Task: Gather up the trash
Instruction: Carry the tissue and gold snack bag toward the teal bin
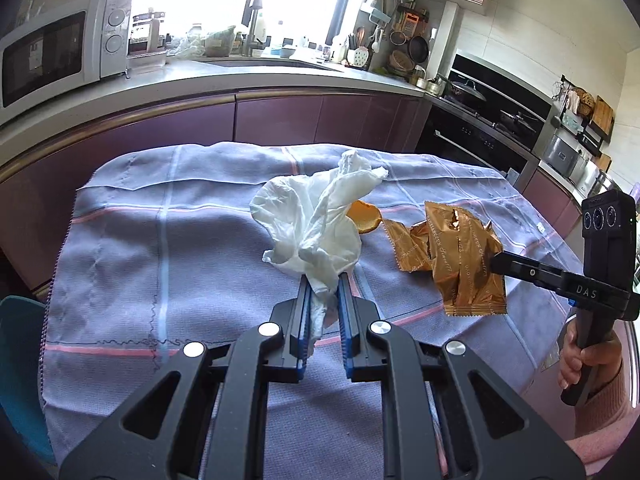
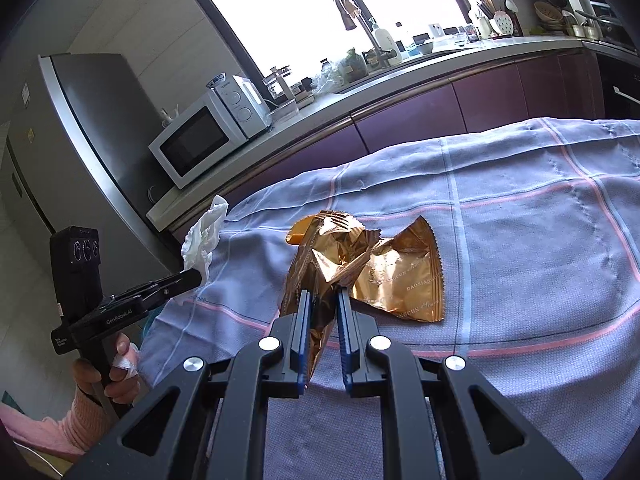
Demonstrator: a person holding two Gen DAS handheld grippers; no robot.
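My left gripper (image 1: 324, 280) is shut on a crumpled white plastic bag (image 1: 316, 220) and holds it above the blue checked tablecloth (image 1: 160, 240). My right gripper (image 2: 323, 294) is shut on a gold foil wrapper (image 2: 316, 268), lifted off the cloth; the wrapper also shows in the left wrist view (image 1: 468, 272). A second gold wrapper (image 2: 404, 280) lies on the cloth just beyond it. An orange peel (image 1: 363, 218) lies on the cloth behind the white bag. The white bag (image 2: 204, 236) and left gripper (image 2: 192, 278) appear at the left of the right wrist view.
A kitchen counter (image 1: 200, 76) with a microwave (image 1: 52, 56), sink and jars runs behind the table. A stove and oven (image 1: 480, 120) stand at the right. A fridge (image 2: 60, 152) stands at the left. A teal chair (image 1: 20, 368) is at the table's left edge.
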